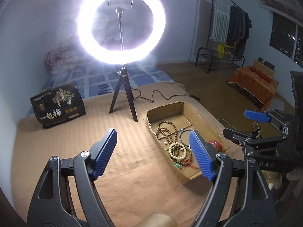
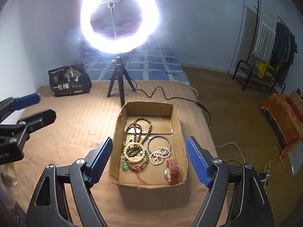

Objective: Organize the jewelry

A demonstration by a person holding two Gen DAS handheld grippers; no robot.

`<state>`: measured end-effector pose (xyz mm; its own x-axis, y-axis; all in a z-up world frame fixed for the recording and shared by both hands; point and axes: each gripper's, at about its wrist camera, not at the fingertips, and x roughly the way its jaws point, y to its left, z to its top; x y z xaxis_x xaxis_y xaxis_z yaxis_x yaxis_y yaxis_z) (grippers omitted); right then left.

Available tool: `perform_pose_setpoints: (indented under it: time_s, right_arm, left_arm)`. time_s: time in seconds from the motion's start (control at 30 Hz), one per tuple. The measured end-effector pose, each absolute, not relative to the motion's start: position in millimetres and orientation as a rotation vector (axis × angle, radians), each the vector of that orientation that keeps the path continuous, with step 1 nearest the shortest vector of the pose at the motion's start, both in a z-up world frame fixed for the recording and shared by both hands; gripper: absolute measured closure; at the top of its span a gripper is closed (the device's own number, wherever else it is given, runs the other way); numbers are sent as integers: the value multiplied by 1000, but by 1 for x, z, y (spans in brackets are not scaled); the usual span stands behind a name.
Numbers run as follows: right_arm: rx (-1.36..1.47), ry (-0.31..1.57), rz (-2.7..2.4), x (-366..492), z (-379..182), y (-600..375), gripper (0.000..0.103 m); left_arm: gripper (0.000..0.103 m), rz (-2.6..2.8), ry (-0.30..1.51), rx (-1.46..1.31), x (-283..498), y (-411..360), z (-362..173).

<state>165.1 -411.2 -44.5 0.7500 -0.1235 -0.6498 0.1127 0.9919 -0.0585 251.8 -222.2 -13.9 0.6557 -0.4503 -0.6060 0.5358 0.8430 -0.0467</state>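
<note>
- The left gripper hangs above the tan blanket with its blue-padded fingers spread wide and nothing between them; in the right wrist view it shows at the left edge, likewise parted
- The right gripper is also spread wide and holds nothing; its fingers frame the cardboard box from above without touching it; in the left wrist view it appears at the right edge
- The cardboard box lies open-topped on the blanket, to the right of the left gripper; all the jewelry sits inside it
- A long brown bead necklace loops across the middle of the box floor; a cream bead bracelet lies coiled over its near part, touching it
- A green pendant rests at the near left corner, on a red cord; a dark bangle lies flat to the right of the brown beads
- A white pearl strand overlaps the bangle's near rim; a red-strapped watch lies in the near right corner, just beside the pearls
- Behind the box a lit ring light stands on a small black tripod; a dark printed bag sits at the far left of the blanket
</note>
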Motion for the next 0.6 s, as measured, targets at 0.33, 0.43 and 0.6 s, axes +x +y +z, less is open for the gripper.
perform_pose_setpoints:
  time_s: [0.33, 0.43, 0.6]
  right_arm:
    - [-70, 690, -198, 122, -24, -384, 23]
    - [-77, 690, -215, 109, -23, -377, 23]
    - [-50, 680, -227, 90, -24, -370, 22]
  left_arm:
    - [21, -576, 628, 143, 203, -189, 9]
    - [21, -580, 635, 145, 190, -182, 9]
    - [21, -591, 650, 133, 173, -173, 7]
